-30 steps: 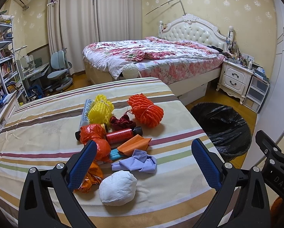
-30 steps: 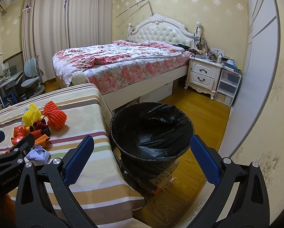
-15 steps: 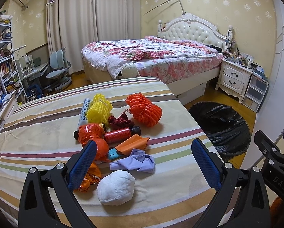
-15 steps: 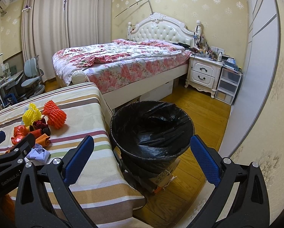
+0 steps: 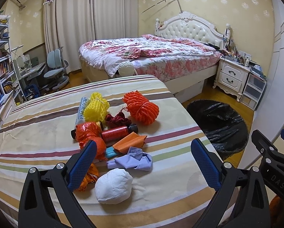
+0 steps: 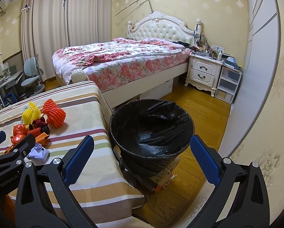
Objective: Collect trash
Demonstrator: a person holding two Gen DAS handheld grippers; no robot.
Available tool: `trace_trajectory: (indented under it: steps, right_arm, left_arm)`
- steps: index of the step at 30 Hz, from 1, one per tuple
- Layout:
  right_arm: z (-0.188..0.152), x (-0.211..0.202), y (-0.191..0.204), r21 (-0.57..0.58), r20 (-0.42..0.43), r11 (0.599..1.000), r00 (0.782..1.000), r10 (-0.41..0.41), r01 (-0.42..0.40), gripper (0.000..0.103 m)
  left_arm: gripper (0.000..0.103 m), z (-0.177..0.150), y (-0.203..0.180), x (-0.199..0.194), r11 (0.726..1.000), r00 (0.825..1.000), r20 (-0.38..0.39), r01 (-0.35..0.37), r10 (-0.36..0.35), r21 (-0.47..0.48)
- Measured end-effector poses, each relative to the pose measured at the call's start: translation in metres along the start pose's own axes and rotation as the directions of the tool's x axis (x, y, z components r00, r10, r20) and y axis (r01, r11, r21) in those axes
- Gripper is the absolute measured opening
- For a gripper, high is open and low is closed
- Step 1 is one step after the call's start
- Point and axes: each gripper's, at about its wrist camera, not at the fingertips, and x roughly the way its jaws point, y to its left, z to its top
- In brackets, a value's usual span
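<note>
Trash pile (image 5: 111, 133) before left tool (image 5: 143, 163), spread

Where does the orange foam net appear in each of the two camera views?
Left wrist view: orange foam net lies above centre, on the striped table at the far side of the trash pile.
Right wrist view: orange foam net lies at the left, mid-height.
Shared landmark: the yellow foam net beside it.
</note>
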Motion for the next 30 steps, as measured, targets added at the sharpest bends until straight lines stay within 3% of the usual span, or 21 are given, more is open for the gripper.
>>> trace_trajectory:
  steps: [11, 18, 30]
  right_arm:
    - [-0.011, 0.0, 0.015, 0.005, -0.019, 1.0, 1.0, 0.014, -0.014, 0.097]
    - [-0.014, -0.002, 0.033, -0.008, -0.044, 0.998, 0.997, 0.056, -0.057, 0.077]
    - [-0.01, -0.012, 0.054, -0.045, -0.069, 0.992, 0.991, 0.113, -0.116, 0.065]
  left_arm:
    - [0.096, 0.002, 0.025, -0.005, 0.999, 0.999, -0.001, -0.043, 0.043, 0.001]
    - [0.095, -0.002, 0.066, -0.005, 0.995, 0.995, -0.033, -0.099, 0.098, -0.027]
    - [0.087, -0.011, 0.118, -0.017, 0.985, 0.986, -0.049, -0.161, 0.159, -0.057]
